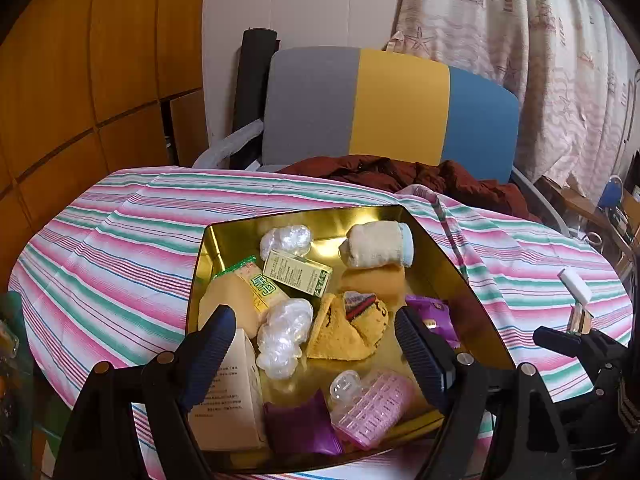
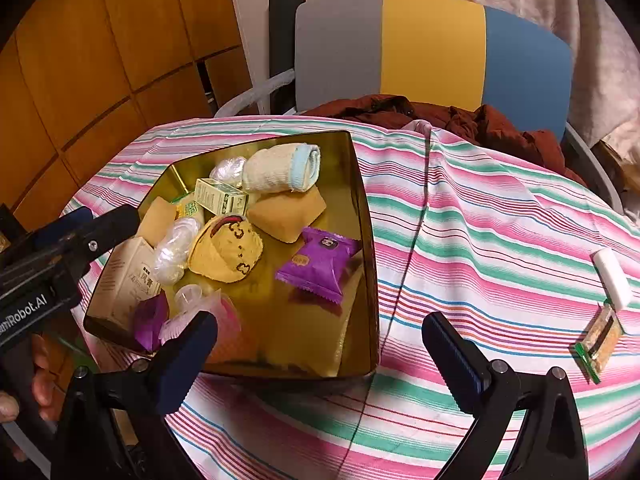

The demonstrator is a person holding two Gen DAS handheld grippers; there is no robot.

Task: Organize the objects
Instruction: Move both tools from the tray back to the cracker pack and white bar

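Striped cloth in pink, green and white covers the counter [image 2: 500, 208], with a grey, yellow and blue chair back [image 2: 432, 48] and a heaped dark red garment [image 2: 460, 116] beyond its far edge. Toward the left side of the counter sits a shallow gold tin [image 2: 362, 216], and most of the small things are gathered inside it, which I judge to be the point of the sorting: one container, loose items collected. In it lie a rolled cream sock [image 2: 282, 168], a yellow patterned sock [image 2: 226, 252], a purple snack packet [image 2: 318, 262], a small green-and-cream box [image 1: 298, 272] printed with fine text too small to read, two crumpled clear plastic wads, a pink hair roller [image 1: 370, 408] and a tall cream carton [image 2: 128, 276] bearing Chinese characters I cannot make out with confidence.

Outside the tin, near the right edge of the counter, a white cap-like piece [image 2: 612, 276] and a small green-trimmed packet [image 2: 598, 344] lie apart from the rest; these look like what is left to bring in.

Left tongs [image 1: 316, 344] hang over the near part of the tin, jaws spread wide and empty. Right tongs [image 2: 320, 344] hover over the tin's near right corner, likewise wide apart and holding nothing. The left tool's body shows lettering ending "Robot.AI"
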